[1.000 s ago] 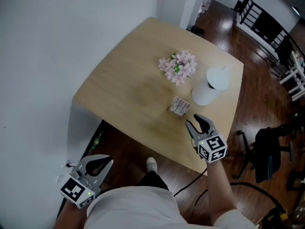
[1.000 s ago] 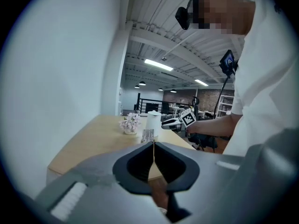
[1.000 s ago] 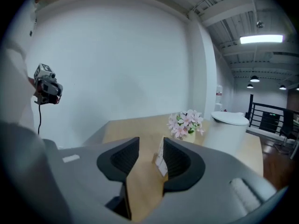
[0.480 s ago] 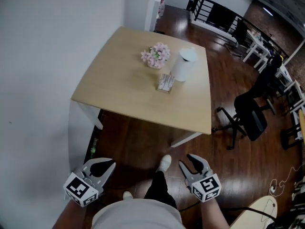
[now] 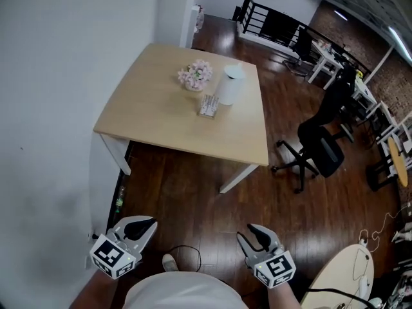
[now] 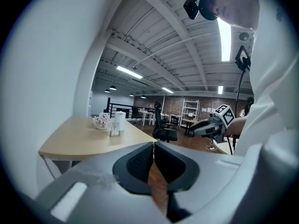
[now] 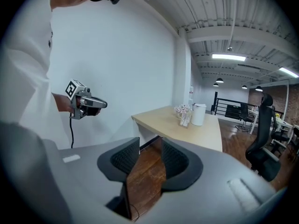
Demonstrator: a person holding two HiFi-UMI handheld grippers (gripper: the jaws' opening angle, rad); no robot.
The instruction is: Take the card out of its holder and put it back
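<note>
Far off, card: small printed white card (image 5: pixel 208 105) sat in its holder on the pale wooden table (image 5: pixel 154 118), just beside a white cylindrical jug (image 5: pixel 230 85).
Left gripper (image 5: pixel 147 223): fingers pressed together, empty.
Right gripper (image 5: pixel 247 232): fingers slightly spread, empty.
Risk: a hurried reach could clip the jug — or topple the light holder.

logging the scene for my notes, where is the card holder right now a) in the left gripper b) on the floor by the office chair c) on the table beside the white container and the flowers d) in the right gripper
c: the card holder stands on the table, close beside the white container and the flowers.
</note>
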